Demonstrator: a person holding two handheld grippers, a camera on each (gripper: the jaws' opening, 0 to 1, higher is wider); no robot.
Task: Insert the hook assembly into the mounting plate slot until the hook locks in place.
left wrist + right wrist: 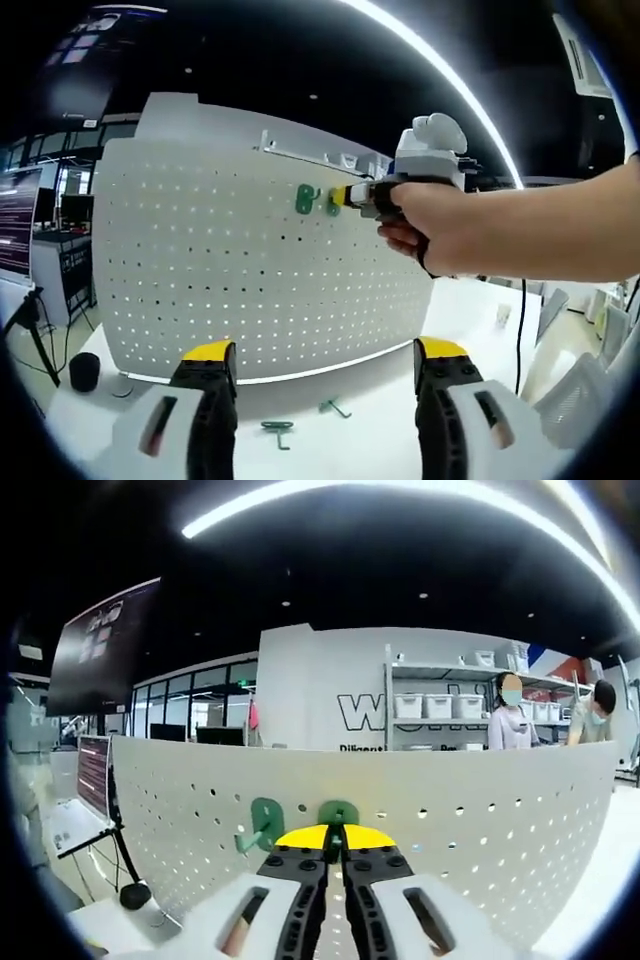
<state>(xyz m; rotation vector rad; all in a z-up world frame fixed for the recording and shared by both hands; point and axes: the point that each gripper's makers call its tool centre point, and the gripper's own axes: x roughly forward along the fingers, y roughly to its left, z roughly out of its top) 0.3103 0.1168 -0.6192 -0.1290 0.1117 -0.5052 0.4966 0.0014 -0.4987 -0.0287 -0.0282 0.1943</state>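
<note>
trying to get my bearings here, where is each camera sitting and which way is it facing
Left gripper view: rides the left gripper, held back over the table, facing the white pegboard; its open fingers and the person's hand on the right gripper show.
Right gripper view: rides the right gripper, close against the pegboard, its fingers shut on a green hook.
Shared: the pegboard, that hook and another green hook beside it.
</note>
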